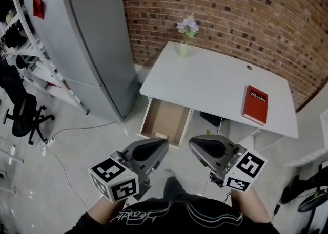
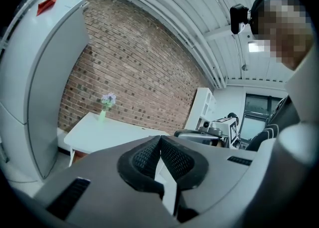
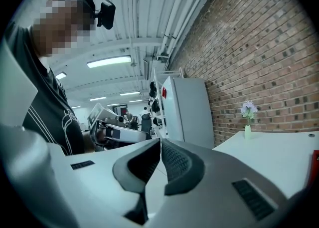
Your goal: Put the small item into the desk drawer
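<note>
The white desk [image 1: 205,82] stands against the brick wall, and its wooden drawer [image 1: 165,120] is pulled open below the front left edge. A small pale thing [image 1: 161,135] sits at the drawer's near end; what it is cannot be made out. My left gripper [image 1: 163,144] and right gripper [image 1: 192,143] hover side by side above the floor, short of the drawer and close to my body. Both are shut with nothing between the pads. In the left gripper view the left gripper [image 2: 159,138] points at the desk [image 2: 104,133]. The right gripper [image 3: 160,141] points toward the fridge.
A red book [image 1: 255,104] lies at the desk's right end. A green vase of flowers [image 1: 184,47] stands at the back left corner. A grey fridge [image 1: 87,38] rises left of the desk, with a rack and an office chair [image 1: 23,115] further left. A cable [image 1: 66,161] trails over the floor.
</note>
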`<action>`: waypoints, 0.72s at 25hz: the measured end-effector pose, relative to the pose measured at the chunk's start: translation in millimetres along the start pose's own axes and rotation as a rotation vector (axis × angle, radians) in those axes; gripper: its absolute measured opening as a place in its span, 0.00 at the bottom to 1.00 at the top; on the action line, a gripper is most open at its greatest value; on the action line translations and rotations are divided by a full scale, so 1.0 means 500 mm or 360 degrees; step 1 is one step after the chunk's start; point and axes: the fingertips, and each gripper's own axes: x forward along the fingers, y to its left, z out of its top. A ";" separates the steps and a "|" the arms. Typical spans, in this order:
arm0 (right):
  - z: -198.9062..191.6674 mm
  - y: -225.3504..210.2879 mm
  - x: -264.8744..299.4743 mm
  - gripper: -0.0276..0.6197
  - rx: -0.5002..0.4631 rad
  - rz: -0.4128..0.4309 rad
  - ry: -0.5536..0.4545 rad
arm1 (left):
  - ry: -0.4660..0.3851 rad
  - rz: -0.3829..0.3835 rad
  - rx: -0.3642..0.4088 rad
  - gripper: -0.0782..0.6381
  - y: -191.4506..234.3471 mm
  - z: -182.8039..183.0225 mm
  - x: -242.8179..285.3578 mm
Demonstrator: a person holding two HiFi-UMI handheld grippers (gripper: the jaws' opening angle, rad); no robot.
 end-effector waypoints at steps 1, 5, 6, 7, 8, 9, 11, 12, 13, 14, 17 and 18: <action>-0.001 -0.001 0.001 0.11 0.0003 0.0002 0.0001 | 0.0002 0.0004 0.0001 0.14 0.002 -0.001 0.000; -0.009 -0.010 0.008 0.11 0.0024 0.0009 0.0011 | 0.0009 0.0017 0.0002 0.14 0.011 -0.007 0.005; -0.011 -0.012 0.009 0.11 0.0033 0.0013 0.0013 | 0.0010 0.0019 0.0002 0.14 0.013 -0.008 0.006; -0.014 -0.014 0.011 0.11 0.0043 0.0016 0.0014 | 0.0013 0.0020 0.0002 0.14 0.016 -0.010 0.007; -0.016 -0.016 0.013 0.11 0.0052 0.0019 0.0016 | 0.0016 0.0021 0.0003 0.14 0.018 -0.012 0.008; -0.020 -0.017 0.015 0.11 0.0058 0.0020 0.0019 | 0.0021 0.0022 0.0005 0.14 0.021 -0.015 0.008; -0.029 -0.020 0.021 0.11 0.0067 0.0019 0.0030 | 0.0029 0.0029 0.0005 0.14 0.030 -0.020 0.009; -0.033 -0.021 0.025 0.11 0.0072 0.0019 0.0035 | 0.0030 0.0032 0.0001 0.14 0.036 -0.022 0.010; -0.036 -0.023 0.028 0.11 0.0079 0.0020 0.0038 | 0.0031 0.0033 -0.0005 0.14 0.041 -0.024 0.010; -0.038 -0.026 0.031 0.11 0.0089 0.0020 0.0039 | 0.0031 0.0034 -0.0011 0.14 0.045 -0.025 0.012; -0.042 -0.041 0.040 0.11 0.0109 0.0020 0.0039 | 0.0033 0.0039 -0.0010 0.14 0.059 -0.025 0.022; -0.044 -0.047 0.043 0.11 0.0113 0.0020 0.0039 | 0.0032 0.0043 -0.0005 0.14 0.064 -0.024 0.026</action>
